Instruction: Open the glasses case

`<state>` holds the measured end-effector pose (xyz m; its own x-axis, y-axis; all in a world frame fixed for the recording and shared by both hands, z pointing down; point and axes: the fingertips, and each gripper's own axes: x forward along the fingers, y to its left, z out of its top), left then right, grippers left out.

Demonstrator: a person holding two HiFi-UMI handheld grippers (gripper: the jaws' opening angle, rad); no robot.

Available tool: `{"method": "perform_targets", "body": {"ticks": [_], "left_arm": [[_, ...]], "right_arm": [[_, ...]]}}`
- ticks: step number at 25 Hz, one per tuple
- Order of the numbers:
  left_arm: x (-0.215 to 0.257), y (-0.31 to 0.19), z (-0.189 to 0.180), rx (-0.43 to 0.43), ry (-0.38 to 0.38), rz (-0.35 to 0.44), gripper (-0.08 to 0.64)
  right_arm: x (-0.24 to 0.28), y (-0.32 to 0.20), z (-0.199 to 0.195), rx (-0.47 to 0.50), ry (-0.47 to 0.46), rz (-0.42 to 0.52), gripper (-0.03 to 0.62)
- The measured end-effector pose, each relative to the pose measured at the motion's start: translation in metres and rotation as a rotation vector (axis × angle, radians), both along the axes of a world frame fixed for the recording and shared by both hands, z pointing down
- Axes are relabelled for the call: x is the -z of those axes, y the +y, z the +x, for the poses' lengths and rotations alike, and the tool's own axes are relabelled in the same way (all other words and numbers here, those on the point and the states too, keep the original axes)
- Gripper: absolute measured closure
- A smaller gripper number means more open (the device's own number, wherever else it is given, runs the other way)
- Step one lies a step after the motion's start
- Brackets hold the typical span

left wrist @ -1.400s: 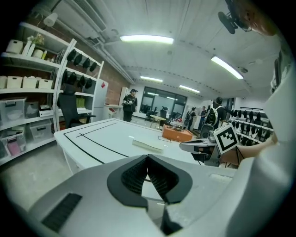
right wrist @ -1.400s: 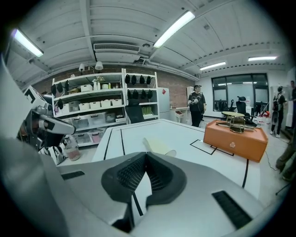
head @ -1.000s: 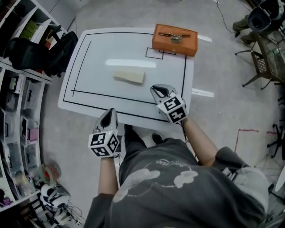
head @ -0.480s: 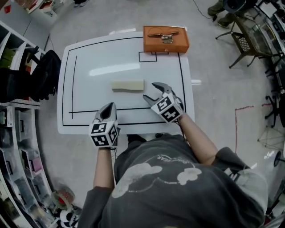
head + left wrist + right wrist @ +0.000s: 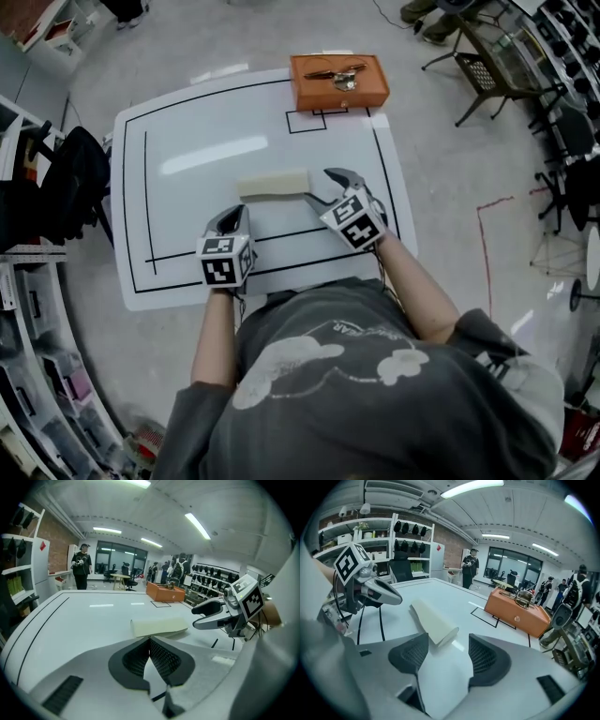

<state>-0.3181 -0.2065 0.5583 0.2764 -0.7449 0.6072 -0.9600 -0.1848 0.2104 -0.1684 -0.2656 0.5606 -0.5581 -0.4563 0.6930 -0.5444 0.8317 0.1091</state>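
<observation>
The cream glasses case lies closed on the white table, its long side running left to right. My right gripper sits at the case's right end; its jaws are opening, and nothing is between them. In the right gripper view the case lies just ahead of the spread pads, angled off to the left. My left gripper is shut and empty, a short way in front of the case's left end. The left gripper view shows the case just beyond the closed tips.
An orange box with a metal clasp stands at the table's far right edge beside a small black-outlined square. Black lines frame the tabletop. A dark bag hangs on shelving at the left. Chairs stand at the far right.
Both grippers moved forward over the table towards the case, the left one from beyond the near edge. The right gripper's jaws went from shut to wide apart.
</observation>
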Motion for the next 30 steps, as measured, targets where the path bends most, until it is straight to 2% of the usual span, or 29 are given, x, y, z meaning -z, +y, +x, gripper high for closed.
{"method": "perform_targets", "body": {"ticks": [8, 12, 20, 30], "left_arm": [[-0.017, -0.019, -0.006, -0.049, 0.018, -0.039, 0.558], [-0.021, -0.022, -0.008, -0.058, 0.004, -0.050, 0.558], [-0.025, -0.020, -0.007, -0.074, -0.036, -0.066, 0.558], [-0.026, -0.022, -0.010, -0.053, -0.051, -0.070, 0.558]], "right_arm": [[-0.002, -0.007, 0.004, -0.084, 0.042, 0.000, 0.324], [-0.005, -0.007, 0.001, -0.093, 0.058, 0.002, 0.324], [-0.011, -0.007, -0.015, 0.039, 0.130, 0.041, 0.308], [-0.018, -0.001, -0.019, 0.131, 0.191, 0.043, 0.302]]}}
